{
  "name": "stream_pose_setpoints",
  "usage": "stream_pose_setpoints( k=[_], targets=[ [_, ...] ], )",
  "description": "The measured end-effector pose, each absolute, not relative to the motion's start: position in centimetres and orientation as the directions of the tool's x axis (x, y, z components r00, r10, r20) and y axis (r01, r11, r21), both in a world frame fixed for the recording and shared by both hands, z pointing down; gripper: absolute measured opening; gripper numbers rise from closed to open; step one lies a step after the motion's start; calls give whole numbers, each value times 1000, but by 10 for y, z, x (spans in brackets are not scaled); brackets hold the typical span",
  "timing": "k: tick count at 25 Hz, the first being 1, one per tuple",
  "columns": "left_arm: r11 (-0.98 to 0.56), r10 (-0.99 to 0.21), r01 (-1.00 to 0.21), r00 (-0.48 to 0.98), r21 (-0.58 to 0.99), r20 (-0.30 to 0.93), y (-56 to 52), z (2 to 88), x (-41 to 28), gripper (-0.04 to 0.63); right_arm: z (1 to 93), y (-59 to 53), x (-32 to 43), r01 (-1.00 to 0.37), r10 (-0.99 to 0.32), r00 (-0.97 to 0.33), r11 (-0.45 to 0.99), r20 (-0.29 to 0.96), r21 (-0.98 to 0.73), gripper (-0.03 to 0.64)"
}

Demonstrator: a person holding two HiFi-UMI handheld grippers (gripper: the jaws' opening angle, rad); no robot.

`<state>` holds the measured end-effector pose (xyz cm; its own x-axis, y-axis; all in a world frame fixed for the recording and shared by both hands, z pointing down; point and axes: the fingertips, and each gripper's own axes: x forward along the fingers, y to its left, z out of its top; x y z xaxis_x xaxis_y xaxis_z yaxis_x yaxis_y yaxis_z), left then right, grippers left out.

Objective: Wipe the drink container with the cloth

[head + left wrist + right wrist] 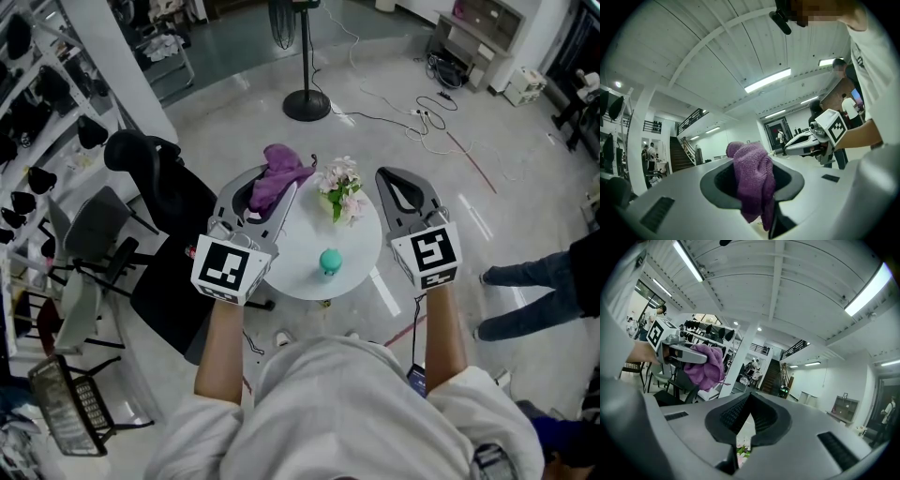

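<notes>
A small teal drink container (329,261) stands on the round white table (305,244), below and between both grippers. My left gripper (277,190) is shut on a purple cloth (278,172), which bunches out of its jaws. In the left gripper view the cloth (753,180) fills the gap between the jaws of that gripper (761,206) and hangs below them. My right gripper (397,180) is held level at the table's right side, shut and empty. In the right gripper view its jaws (742,426) meet, and the left gripper (682,353) with the cloth (708,365) shows at the left.
A bunch of pink and white flowers (341,190) stands at the table's far edge. A black office chair (155,178) is left of the table, a floor stand's base (307,103) beyond it. A person's legs (530,281) are at the right. Cables (412,117) lie on the floor.
</notes>
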<state>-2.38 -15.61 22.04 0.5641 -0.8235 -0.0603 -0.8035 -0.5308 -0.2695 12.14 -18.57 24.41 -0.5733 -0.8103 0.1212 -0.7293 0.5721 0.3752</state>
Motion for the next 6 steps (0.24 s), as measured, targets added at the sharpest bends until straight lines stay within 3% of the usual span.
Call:
stream_pose_setpoints(
  k=[6],
  targets=[
    [-533,-827,-803,562,-265,-40,-156,227,-28,143,248,-185,115,-722,-809,-573,575,134,384,12]
  ],
)
